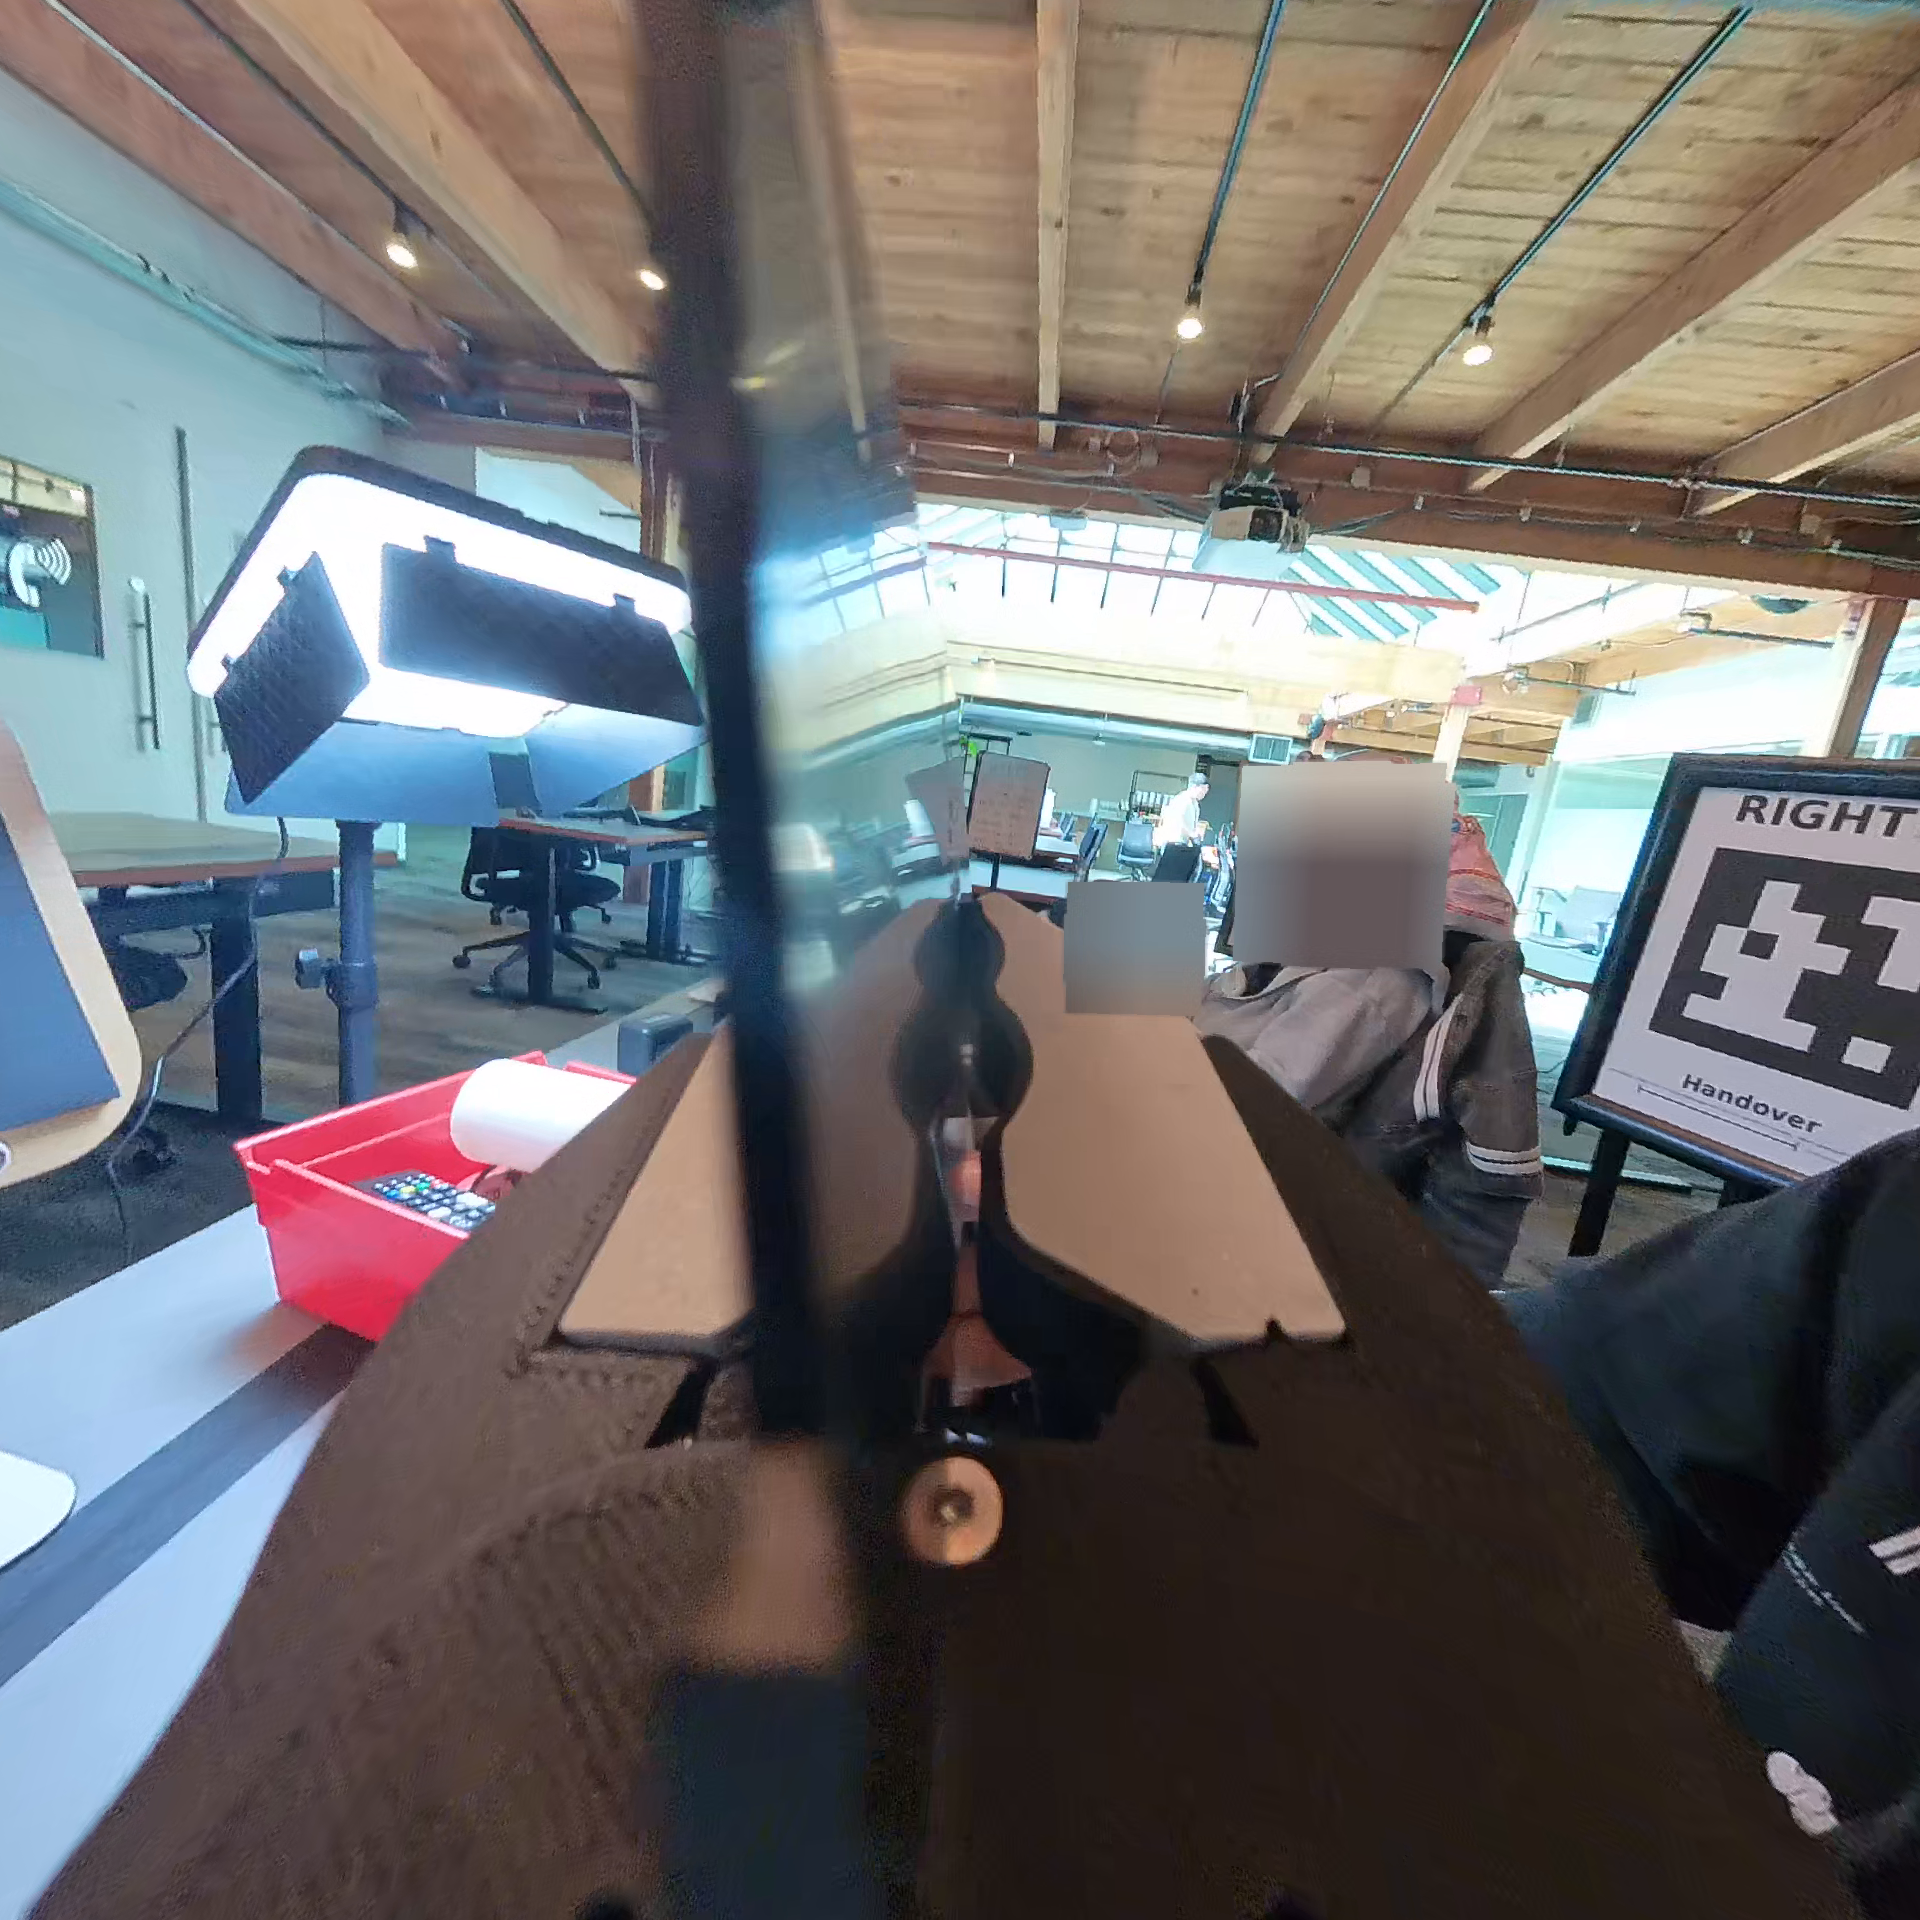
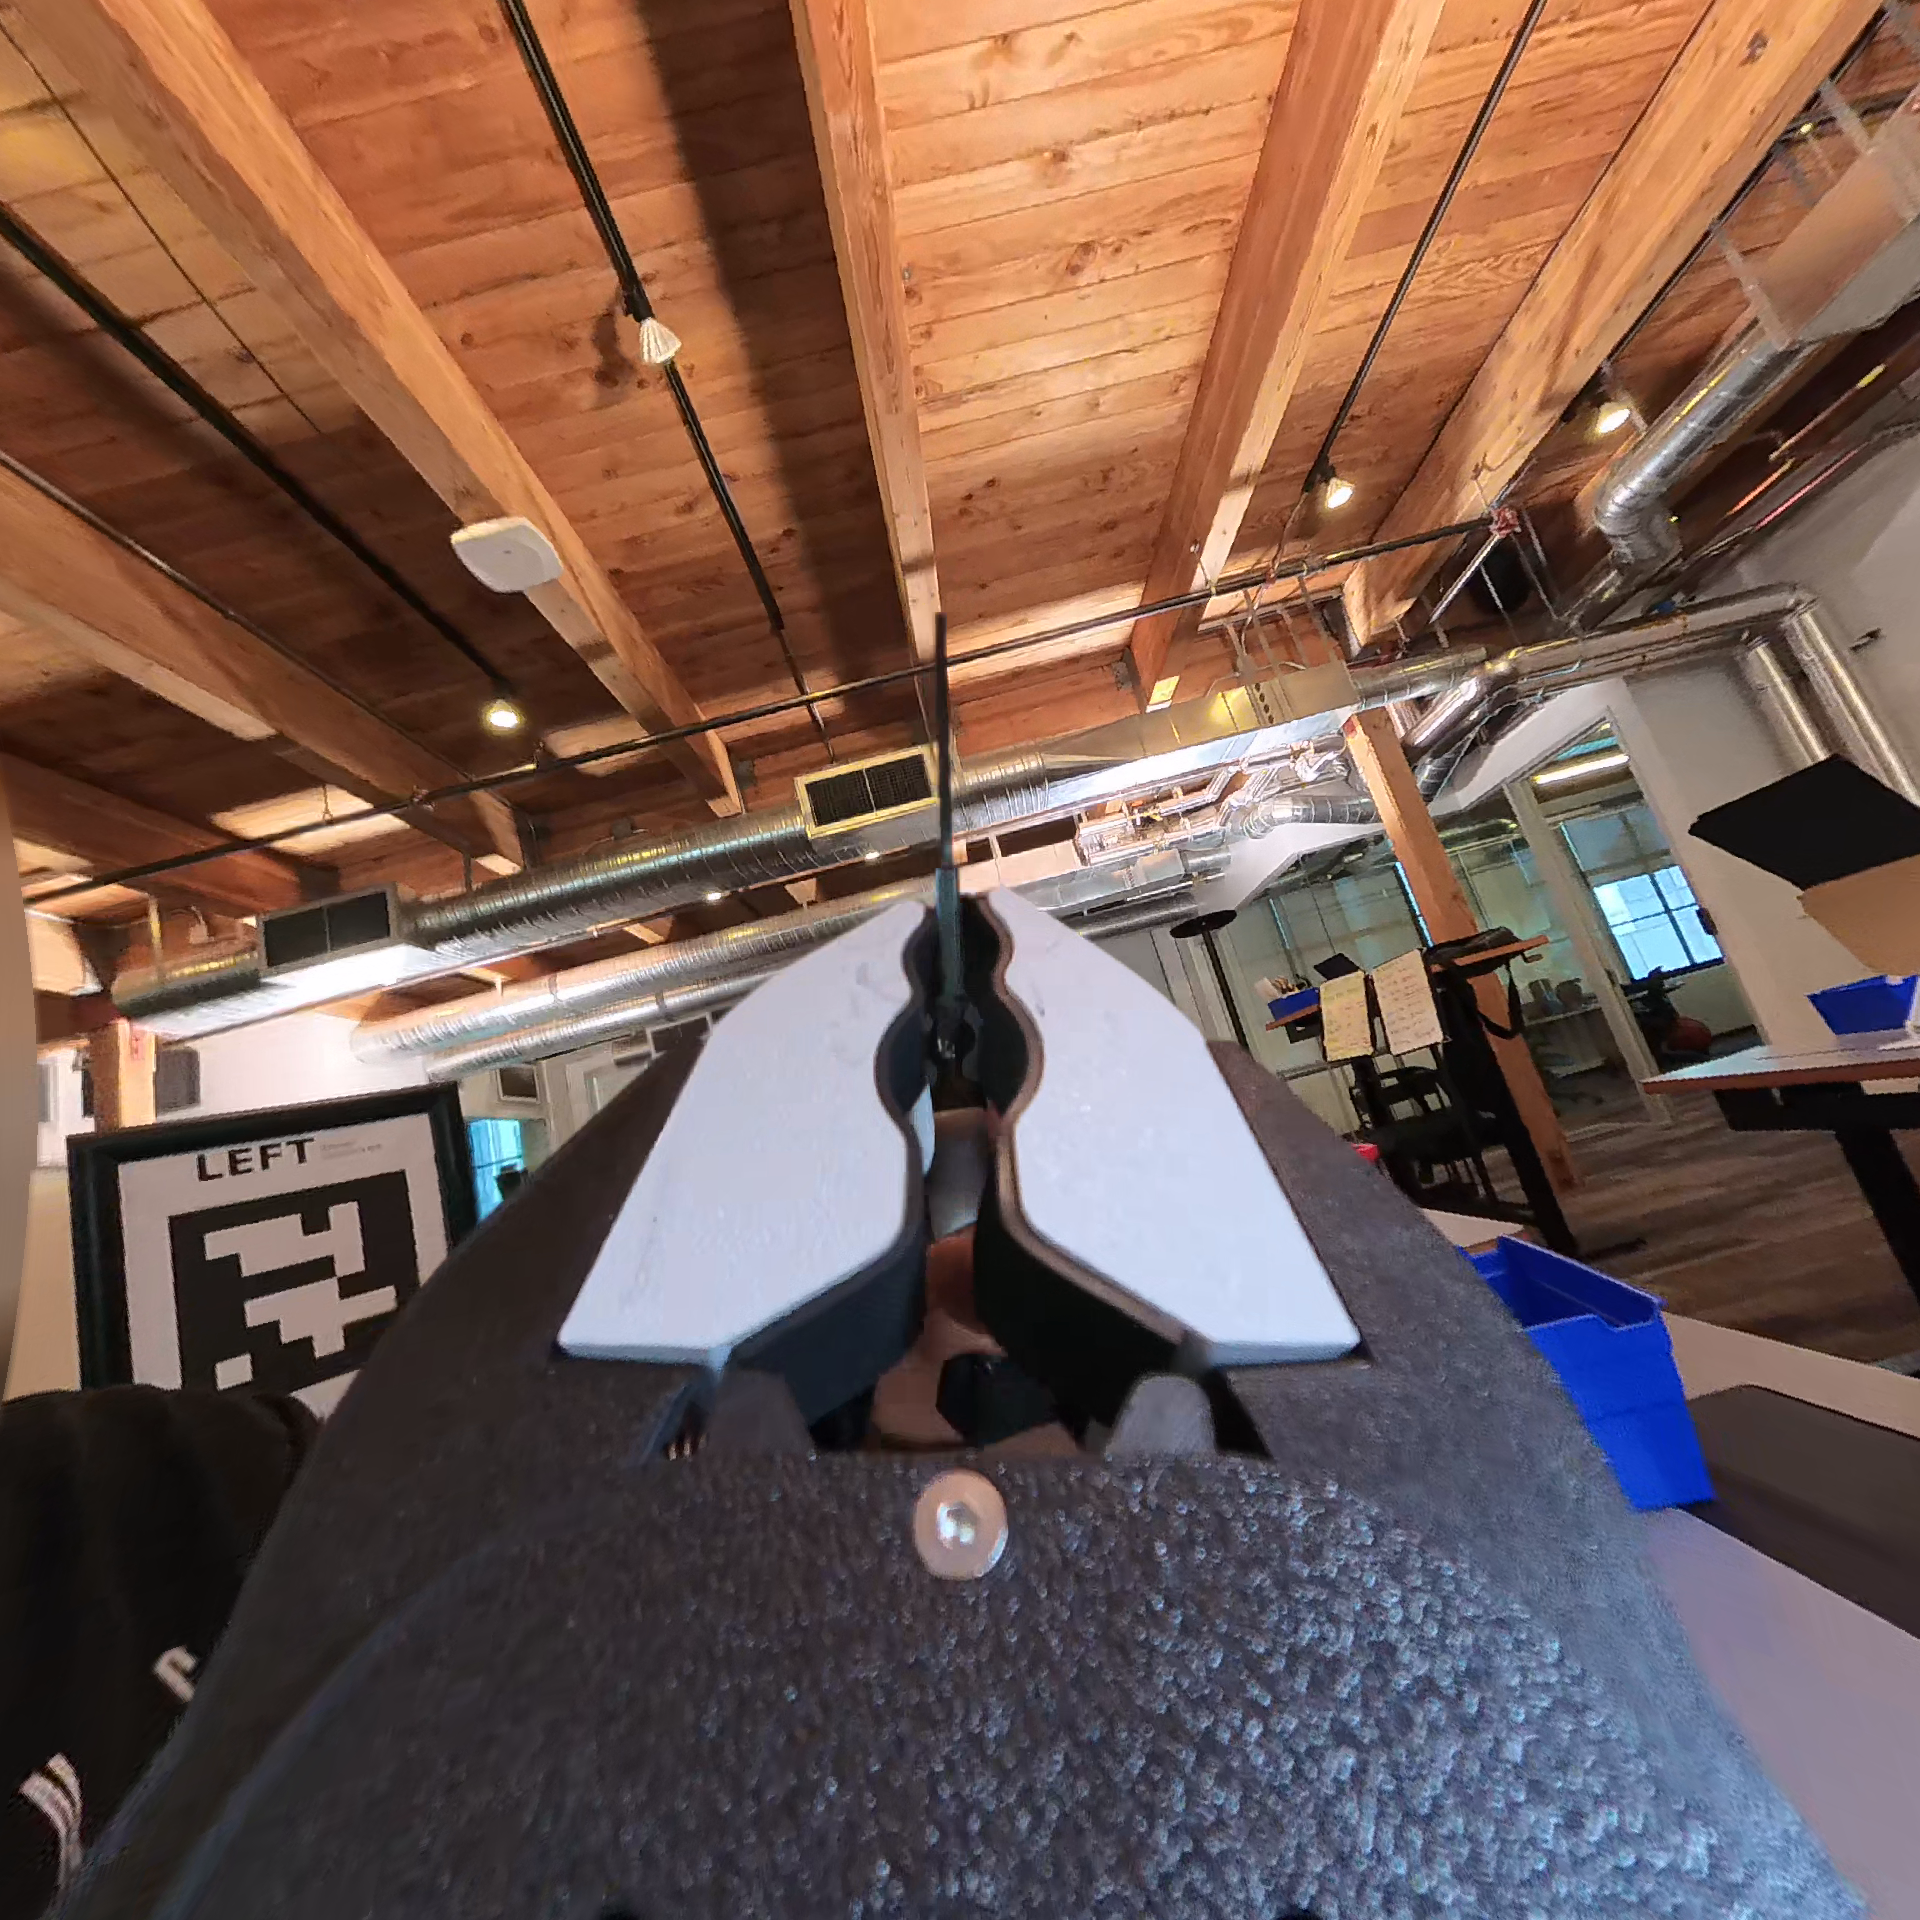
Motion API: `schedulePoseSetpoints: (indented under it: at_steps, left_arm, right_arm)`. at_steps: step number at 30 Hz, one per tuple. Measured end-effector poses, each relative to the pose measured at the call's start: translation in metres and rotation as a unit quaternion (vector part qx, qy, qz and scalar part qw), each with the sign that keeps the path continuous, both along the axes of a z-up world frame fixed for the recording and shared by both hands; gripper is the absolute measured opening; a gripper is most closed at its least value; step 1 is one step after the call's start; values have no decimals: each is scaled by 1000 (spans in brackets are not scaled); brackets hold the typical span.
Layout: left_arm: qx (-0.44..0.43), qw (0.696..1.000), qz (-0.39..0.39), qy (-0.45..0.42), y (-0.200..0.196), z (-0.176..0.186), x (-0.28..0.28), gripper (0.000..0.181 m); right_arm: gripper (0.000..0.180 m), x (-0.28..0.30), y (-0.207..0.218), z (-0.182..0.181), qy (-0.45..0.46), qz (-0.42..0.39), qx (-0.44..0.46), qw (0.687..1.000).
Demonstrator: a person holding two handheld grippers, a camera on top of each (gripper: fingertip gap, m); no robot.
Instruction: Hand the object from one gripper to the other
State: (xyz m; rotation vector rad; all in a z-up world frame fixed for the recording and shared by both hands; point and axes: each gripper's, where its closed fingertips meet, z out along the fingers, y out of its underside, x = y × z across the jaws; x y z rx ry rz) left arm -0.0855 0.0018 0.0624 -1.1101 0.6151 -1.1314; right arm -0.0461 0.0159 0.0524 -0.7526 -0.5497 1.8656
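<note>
Room: wood-beamed ceiling with track lights over an open office of desks and chairs; silver ducting runs below the beams in the right wrist view.
Object: thin, dark, flat strip, seen edge-on in the right wrist view, rising toward 12 o'clock from the fingertips of the right gripper; in the left wrist view a blurred dark band crosses the frame from 12 to 6 o'clock, close to the lens, probably the same strip.
Right gripper: grey fingers pressed together, pinching the strip's lower end.
Left gripper: fingers closed almost to touching; whether they pinch anything cannot be told.
Red bin: at 8 o'clock in the left wrist view, on a grey table, holding a white roll and a remote control.
Blue bin: at 4 o'clock in the right wrist view.
Light panel: lit, on a stand at 10 o'clock in the left wrist view.
Framed marker boards: one at 3 o'clock in the left wrist view, one at 8 o'clock in the right wrist view.
</note>
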Motion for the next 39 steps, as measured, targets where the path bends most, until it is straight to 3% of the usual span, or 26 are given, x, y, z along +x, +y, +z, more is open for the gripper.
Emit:
schedulePoseSetpoints:
  at_steps: [3, 9, 15, 22, 26, 33, 37, 39]
  left_arm:
    - [1, 1000, 4, -13, -1, 4, -3, 2]
    - [26, 991, 50, -119, 2, 12, -9, 12]
    - [44, 990, 92, -97, 9, 1, 2, 4]
    - [14, 999, 33, -22, -1, 10, -5, 2]
    - [-2, 1000, 10, 2, -7, 11, -8, 2]
    - [17, 997, 56, -40, 3, 11, -9, 5]
    - [51, 995, 72, -46, 4, 8, -5, 12]
    - [57, 995, 64, -44, 3, 7, -4, 6]
  right_arm:
    - [4, -4, -3, -3, 18, 10, -15, 1000]
    - [4, -4, 6, -12, 97, 62, -121, 986]
    - [4, -5, 3, -12, 101, 68, -125, 985]
    - [10, -18, -4, -16, -3, 26, -28, 999]
    - [4, -21, -14, -14, -19, 29, 3, 999]
    - [4, -20, -12, -17, 80, 102, -116, 985]
    - [4, -15, -10, -14, 97, 106, -125, 982]
    - [4, -15, -9, -14, 93, 100, -120, 983]
